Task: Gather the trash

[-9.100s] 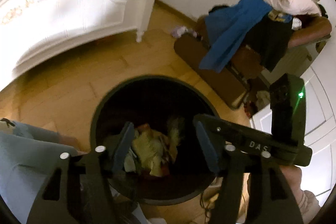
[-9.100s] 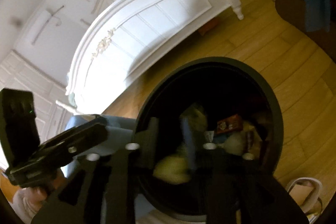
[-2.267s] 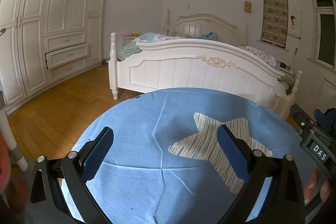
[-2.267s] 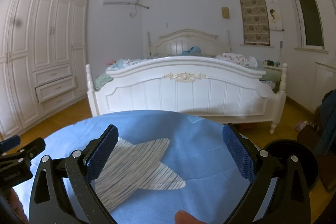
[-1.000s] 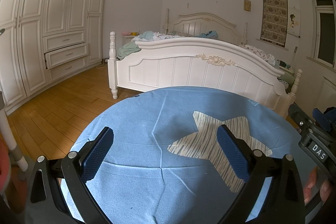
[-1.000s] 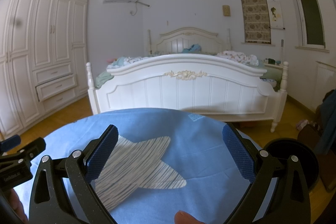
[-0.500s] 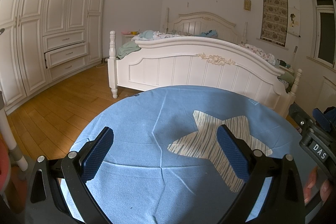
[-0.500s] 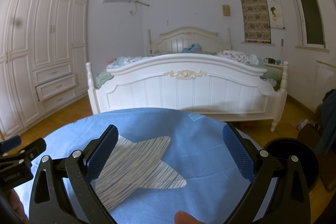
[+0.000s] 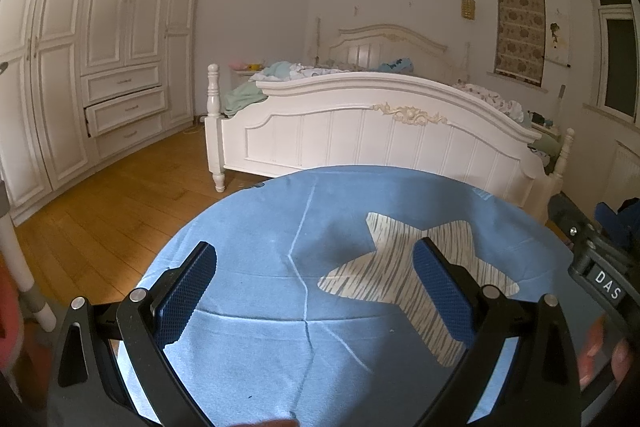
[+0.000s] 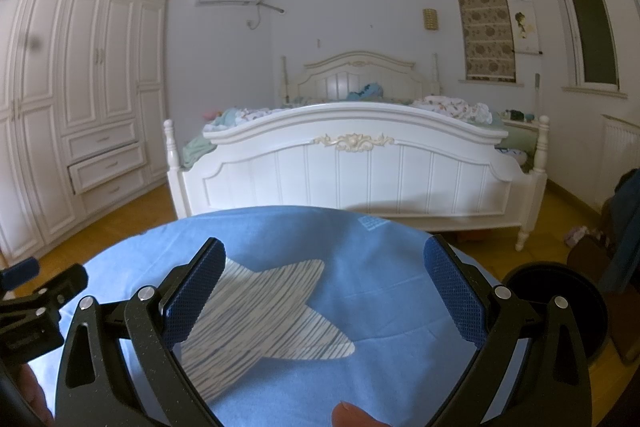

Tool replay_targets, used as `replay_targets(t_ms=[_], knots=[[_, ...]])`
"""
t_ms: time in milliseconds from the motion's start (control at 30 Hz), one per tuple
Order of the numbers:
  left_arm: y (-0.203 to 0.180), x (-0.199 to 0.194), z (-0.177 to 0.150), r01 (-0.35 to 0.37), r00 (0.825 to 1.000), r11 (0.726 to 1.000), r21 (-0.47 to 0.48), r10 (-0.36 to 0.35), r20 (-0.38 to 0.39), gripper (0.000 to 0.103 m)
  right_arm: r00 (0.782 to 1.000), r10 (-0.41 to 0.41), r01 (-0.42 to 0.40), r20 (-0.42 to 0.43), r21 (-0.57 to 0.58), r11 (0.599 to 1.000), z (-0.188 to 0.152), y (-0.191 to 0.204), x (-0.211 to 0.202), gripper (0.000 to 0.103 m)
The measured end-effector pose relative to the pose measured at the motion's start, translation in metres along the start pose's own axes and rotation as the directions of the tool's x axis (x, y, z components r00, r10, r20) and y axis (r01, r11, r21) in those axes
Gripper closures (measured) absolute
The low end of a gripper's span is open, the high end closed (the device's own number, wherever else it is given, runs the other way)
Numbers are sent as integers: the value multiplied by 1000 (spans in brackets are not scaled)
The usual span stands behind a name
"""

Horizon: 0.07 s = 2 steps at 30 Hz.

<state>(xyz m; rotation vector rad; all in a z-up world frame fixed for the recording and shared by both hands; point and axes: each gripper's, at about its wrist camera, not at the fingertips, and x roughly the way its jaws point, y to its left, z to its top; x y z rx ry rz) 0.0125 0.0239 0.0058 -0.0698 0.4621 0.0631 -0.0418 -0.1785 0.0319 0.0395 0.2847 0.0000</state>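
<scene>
- Both grippers are held level over a round table with a blue cloth (image 9: pixel 256 347) that has a striped star patch (image 10: pixel 260 311) on it. Nothing trash-like shows anywhere on the cloth.
- Left gripper (image 9: pixel 316 287): jaws spread wide, nothing between the blue pads, just hovering over the near part of the cloth.
- Right gripper (image 10: pixel 324 291): same deal, fully released and empty. From the left camera you can see it poking in at the far right edge.
- The black trash bin (image 10: pixel 560 307) sits on the wood floor just right of the table, only visible in the right wrist view. Can't see what's inside from this angle.
- Across the room there's the white bed (image 10: pixel 352 171) with a heap of clothes on top, and the wardrobe wall (image 9: pixel 100 67) on the left with one drawer hanging a bit open.
- My read: this is either a between-items pause or the wrap-up. No loose litter is visible on the table or the bare floor.
- There's a small pale clump on the floor (image 10: pixel 578 233) far right near the bed's foot post, but it's too small to tell if it's trash or cloth.
- The next move probably calls for scanning around for anything left, then reaching down with jaws open like they are now.
</scene>
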Motion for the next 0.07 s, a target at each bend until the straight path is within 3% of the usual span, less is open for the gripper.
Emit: replay_targets(t_ms=[67], knots=[[0,0,0,1,1000,1000,-2,-1,-2,5,1000,0,0,0,0,1000,0,0,0,5]])
